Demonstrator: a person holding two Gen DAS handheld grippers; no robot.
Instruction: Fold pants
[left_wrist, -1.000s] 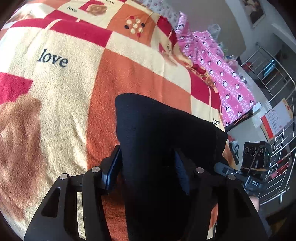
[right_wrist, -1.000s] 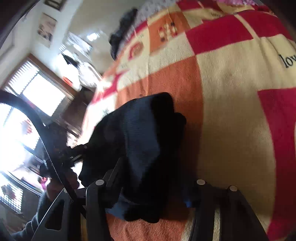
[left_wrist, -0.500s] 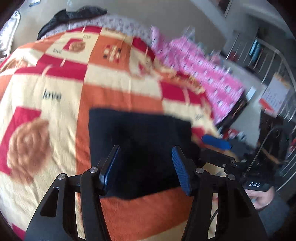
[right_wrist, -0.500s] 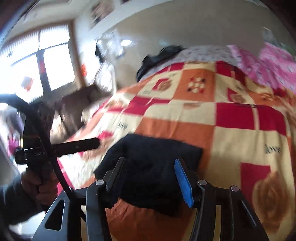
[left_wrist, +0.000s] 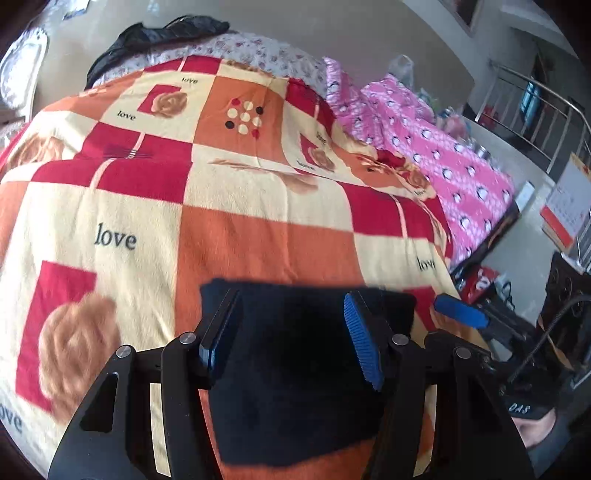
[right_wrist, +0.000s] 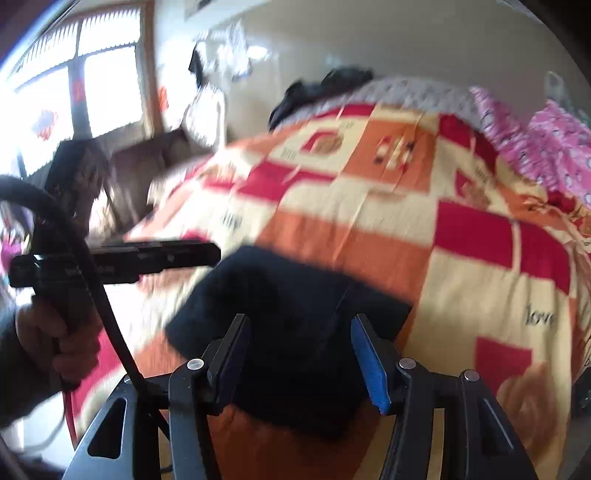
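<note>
Item: pants (left_wrist: 299, 354), black, folded to a compact block. Location: on the bed's patterned blanket (left_wrist: 258, 236), at its near edge, well clear of the far edge and of the pink bedding (left_wrist: 436, 147) along the right edge.

Item: my left gripper (left_wrist: 291, 332). Condition: jaws parted, nothing between the pads. It looks down on the block from above; I judge the cloth to lie below the fingers, not in them.

Item: my right gripper (right_wrist: 301, 354). Condition: jaws parted, holding nothing. The block sits below and ahead of it too, seen from its right end.

Relation: both grippers face the block from the near edge, side by side. The left is over its left half and the right just off its right corner. Neither reads as clearly nearer. The block's long axis runs along the near edge, across both grippers' line of sight.

Assessment: fold appears finished; any further move would call for coming back down onto the near edge of the block.
</note>
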